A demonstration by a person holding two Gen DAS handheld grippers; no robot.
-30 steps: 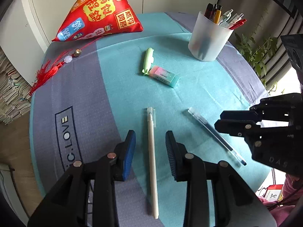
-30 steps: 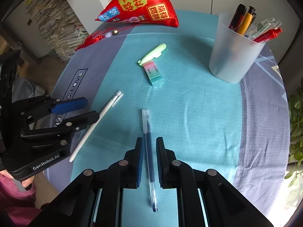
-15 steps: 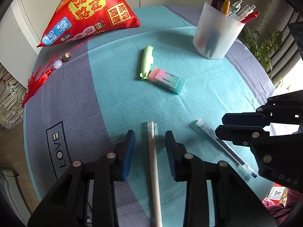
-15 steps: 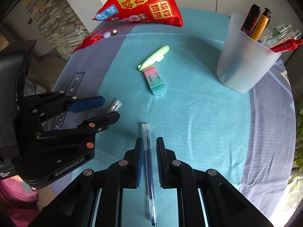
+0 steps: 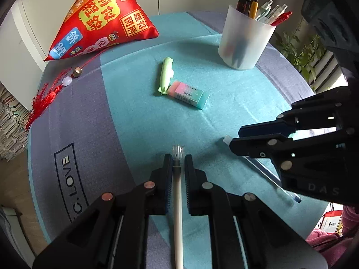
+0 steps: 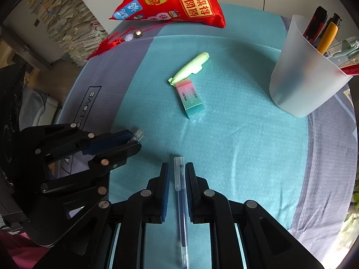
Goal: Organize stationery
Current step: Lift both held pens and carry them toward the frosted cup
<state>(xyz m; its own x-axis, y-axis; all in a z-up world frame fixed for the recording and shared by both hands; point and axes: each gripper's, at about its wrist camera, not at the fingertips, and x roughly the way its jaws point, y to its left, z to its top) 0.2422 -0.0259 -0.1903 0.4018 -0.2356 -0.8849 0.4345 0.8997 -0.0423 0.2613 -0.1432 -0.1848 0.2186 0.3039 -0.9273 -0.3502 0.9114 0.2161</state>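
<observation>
Left gripper (image 5: 178, 159) jaws just closed onto white pen (image 5: 178, 201), right gripper (image 6: 176, 168) clamped on clear blue pen (image 6: 180, 192), "deli" eraser (image 5: 188, 94) at 12 o'clock, frosted cup (image 5: 244, 42) of pens at 1 o'clock, "C.LOVE" printed on tablecloth (image 5: 74, 179) at 9 o'clock.

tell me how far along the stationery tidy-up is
Done: several pens stand in the frosted cup. In hand: left tongs shut on the white pen, right tongs on the clear pen. Left: green highlighter and eraser lie loose.
</observation>
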